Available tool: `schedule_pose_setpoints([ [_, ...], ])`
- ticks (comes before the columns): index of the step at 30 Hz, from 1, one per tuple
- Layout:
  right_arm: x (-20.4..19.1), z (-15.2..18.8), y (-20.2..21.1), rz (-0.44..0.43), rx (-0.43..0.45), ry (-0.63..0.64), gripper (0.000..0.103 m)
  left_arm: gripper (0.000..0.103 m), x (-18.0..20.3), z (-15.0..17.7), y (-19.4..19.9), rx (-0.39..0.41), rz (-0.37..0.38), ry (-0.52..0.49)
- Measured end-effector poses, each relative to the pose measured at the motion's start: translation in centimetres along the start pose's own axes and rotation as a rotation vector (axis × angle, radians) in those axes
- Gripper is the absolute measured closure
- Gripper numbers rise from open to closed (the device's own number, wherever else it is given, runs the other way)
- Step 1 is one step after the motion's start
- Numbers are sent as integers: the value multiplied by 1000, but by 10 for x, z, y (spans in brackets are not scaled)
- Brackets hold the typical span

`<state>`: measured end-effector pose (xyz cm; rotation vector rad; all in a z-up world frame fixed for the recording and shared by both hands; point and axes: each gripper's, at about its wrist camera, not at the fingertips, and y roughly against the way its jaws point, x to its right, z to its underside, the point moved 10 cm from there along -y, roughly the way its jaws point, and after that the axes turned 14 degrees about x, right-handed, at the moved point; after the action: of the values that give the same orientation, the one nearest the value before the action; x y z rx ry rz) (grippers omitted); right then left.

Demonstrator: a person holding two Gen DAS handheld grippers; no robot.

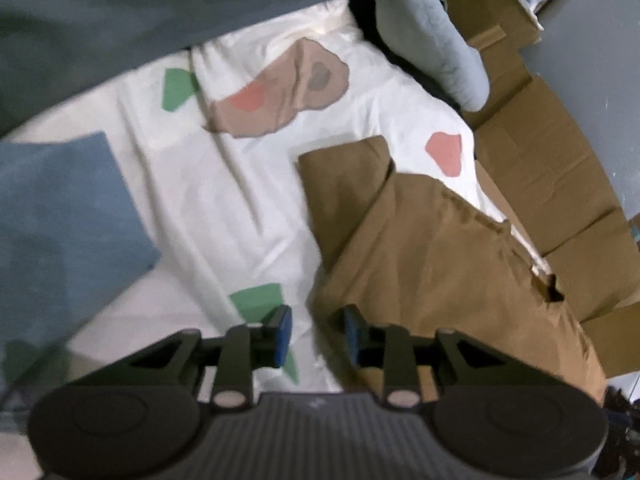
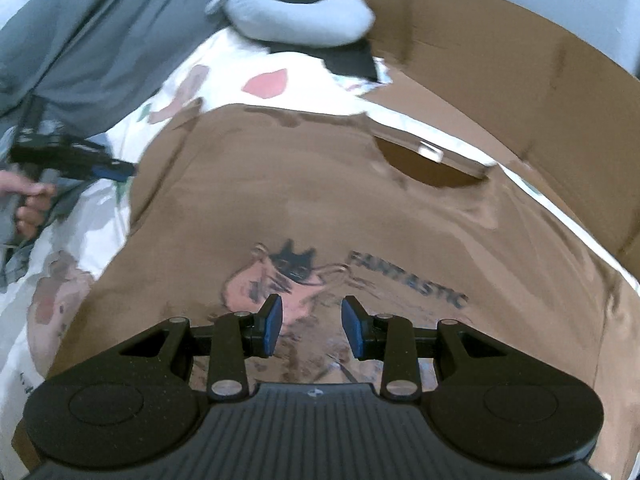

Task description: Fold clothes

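Brown T-shirt [image 2: 328, 200], flat, print up

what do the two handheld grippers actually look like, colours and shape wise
Both the left gripper and the right gripper are matte black, with a ribbed body, two round discs, silver pivot pins on angular linkage arms, and blue pads on the fingertips. A bare hand shows. No cables show.

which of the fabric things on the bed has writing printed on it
The brown t-shirt, spread flat under the right gripper: it bears the word FANTASTIC beside a cat graphic. The folded blue cloth and grey blanket are plain.
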<state>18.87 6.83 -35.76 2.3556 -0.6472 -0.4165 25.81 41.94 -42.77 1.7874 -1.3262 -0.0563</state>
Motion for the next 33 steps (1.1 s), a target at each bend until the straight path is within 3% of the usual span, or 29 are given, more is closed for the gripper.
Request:
schedule_pose_setpoints([
  [8, -21, -7, -18, -25, -16, 29, 63, 49, 19, 4, -13, 62, 7, -49],
  [10, -25, -7, -23, -29, -21, 34, 63, 49, 24, 5, -13, 73, 4, -78],
  [12, -29, -7, -27, -33, -27, 39, 63, 60, 30, 7, -13, 85, 11, -101],
  [13, -31, -7, -29, -35, -29, 42, 63, 75, 32, 8, -14, 80, 23, -95],
  [14, -34, -7, -32, -37, -32, 45, 63, 83, 33, 10, -15, 73, 32, -83],
  [20, -51, -13, -41, -62, -21, 62, 63, 87, 37, -3, 10, 102, 52, -67],
  [22, -56, -16, -43, -67, -10, 54, 63, 95, 37, -10, 22, 116, 54, -77],
  [33, -98, -16, -64, -123, 9, 10, 63, 98, 6, -11, 57, 109, -32, -109],
])
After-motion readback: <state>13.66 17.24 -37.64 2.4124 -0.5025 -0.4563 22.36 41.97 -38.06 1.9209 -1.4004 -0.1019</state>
